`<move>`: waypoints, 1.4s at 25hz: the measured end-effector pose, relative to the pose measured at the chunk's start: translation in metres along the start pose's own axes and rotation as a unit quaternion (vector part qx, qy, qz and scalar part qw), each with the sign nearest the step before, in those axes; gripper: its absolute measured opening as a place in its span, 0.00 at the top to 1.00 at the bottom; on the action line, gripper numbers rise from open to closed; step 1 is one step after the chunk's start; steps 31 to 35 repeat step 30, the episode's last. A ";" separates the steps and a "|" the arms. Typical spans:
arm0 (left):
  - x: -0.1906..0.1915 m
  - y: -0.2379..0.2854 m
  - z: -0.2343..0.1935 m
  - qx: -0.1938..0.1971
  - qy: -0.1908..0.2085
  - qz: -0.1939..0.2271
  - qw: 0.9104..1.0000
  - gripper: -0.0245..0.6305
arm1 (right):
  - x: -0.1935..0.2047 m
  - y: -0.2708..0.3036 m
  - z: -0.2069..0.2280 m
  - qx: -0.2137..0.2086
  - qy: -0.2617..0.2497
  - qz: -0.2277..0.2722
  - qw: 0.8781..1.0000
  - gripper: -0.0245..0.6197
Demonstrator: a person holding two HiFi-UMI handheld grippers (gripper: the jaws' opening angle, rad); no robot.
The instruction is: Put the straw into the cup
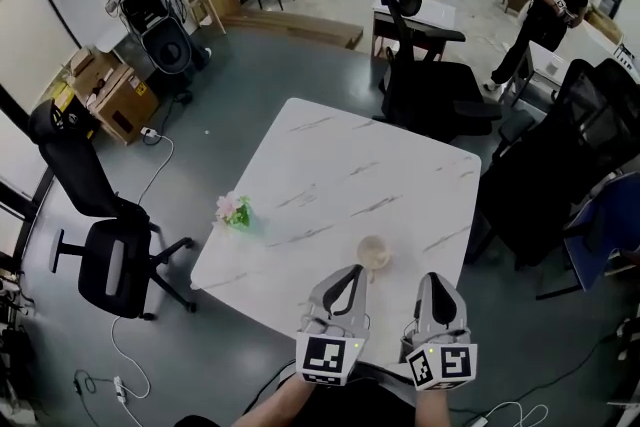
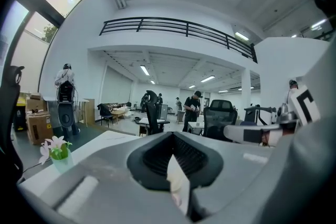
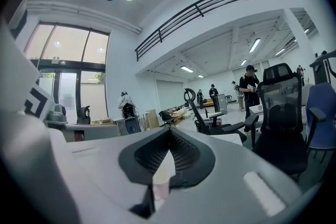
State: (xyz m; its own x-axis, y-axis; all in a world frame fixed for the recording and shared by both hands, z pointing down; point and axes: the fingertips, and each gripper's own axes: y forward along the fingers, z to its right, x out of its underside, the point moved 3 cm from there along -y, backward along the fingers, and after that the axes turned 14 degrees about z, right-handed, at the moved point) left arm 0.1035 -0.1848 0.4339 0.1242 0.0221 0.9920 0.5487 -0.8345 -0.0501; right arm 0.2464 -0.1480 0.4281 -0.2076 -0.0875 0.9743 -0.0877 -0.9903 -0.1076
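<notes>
A small pale cup (image 1: 374, 252) stands upright on the white marble table (image 1: 330, 165), near its front edge. No straw shows in any view. My left gripper (image 1: 352, 273) hovers just in front of the cup, slightly to its left, with its jaws together. My right gripper (image 1: 433, 281) hangs beside it, to the right of the cup, also closed. In the left gripper view the left gripper (image 2: 173, 135) has its tips touching, with nothing seen between them. The right gripper (image 3: 169, 131) looks the same in the right gripper view. Both point almost level across the room.
A little potted flower (image 1: 234, 211) (image 2: 56, 148) sits at the table's left edge. A black office chair (image 1: 100, 235) stands left of the table, more chairs (image 1: 425, 85) at the far side and right (image 1: 560, 175). A person (image 1: 552, 10) stands far right.
</notes>
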 end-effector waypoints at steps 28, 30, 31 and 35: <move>-0.026 -0.023 0.030 -0.002 0.035 0.044 0.998 0.96 | -0.026 -0.035 0.003 -0.028 0.026 0.030 0.999 0.98; -0.025 -0.021 0.034 -0.001 0.034 0.044 0.998 0.96 | -0.027 -0.037 0.007 -0.028 0.025 0.030 0.999 0.98; -0.025 -0.021 0.034 -0.001 0.034 0.044 0.998 0.96 | -0.027 -0.037 0.007 -0.028 0.025 0.030 0.999 0.98; -0.025 -0.021 0.034 -0.001 0.034 0.044 0.998 0.96 | -0.027 -0.037 0.007 -0.028 0.025 0.030 0.999 0.98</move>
